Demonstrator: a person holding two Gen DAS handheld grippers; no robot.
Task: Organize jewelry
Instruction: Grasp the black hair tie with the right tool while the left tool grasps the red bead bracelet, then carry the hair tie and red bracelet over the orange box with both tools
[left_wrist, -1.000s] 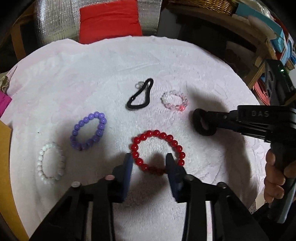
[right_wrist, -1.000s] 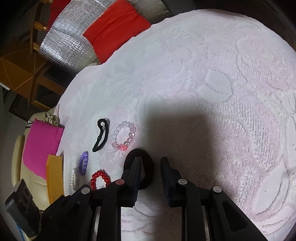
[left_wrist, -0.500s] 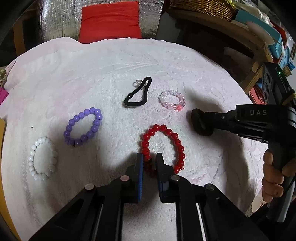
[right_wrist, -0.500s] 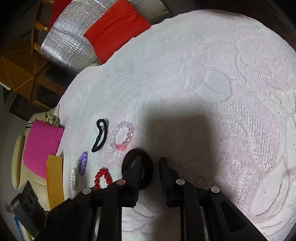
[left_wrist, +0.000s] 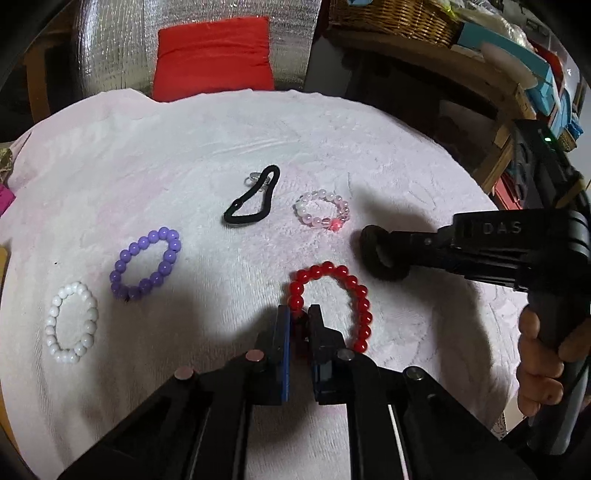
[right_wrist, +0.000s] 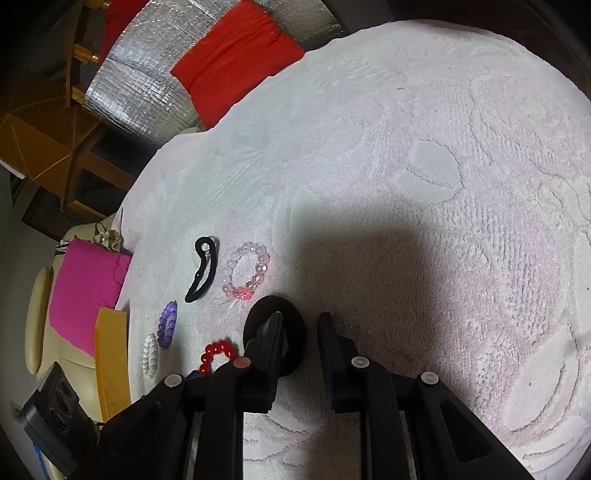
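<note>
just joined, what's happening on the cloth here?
A person with a tool in each hand is sorting jewelry on a white cloth. The left tool has just closed on the red bracelet. One finger of the right tool is through the black scrunchie. Purple, white and pink bracelets lie loose.

bracelets (left_wrist: 328, 302) on cloth (left_wrist: 184, 155), cushion (left_wrist: 212, 55) behind

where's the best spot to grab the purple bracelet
Take the purple bracelet across one strand of beads on its near side, coming down from above with one finger inside the loop and one outside. It lies flat and open on the towel, clear of the white bracelet.
</note>
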